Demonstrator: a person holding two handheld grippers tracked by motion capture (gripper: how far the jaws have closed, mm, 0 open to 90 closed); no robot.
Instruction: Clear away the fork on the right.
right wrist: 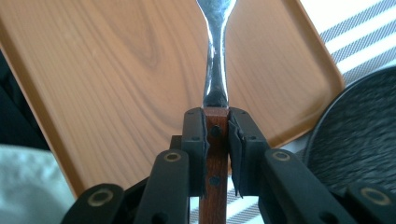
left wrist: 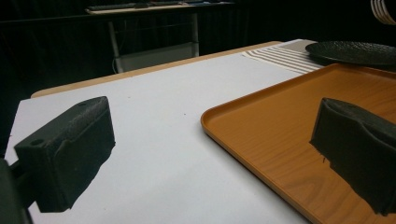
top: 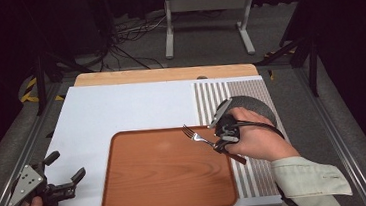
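The right tool (top: 223, 138) is clamped on the wooden handle of a fork (top: 197, 137), which is held above the right edge of the orange tray (top: 169, 197) with its tines pointing left over the tray; in the right gripper view the two jaws press the handle from both sides just below the metal neck. A dark plate (top: 261, 107) lies on the striped mat (top: 257, 176) just behind the right hand (top: 254, 139). The left tool (top: 67, 176) hovers over the near left corner of the white bench (top: 116, 109), left of the tray, its jaws wide apart with nothing between them.
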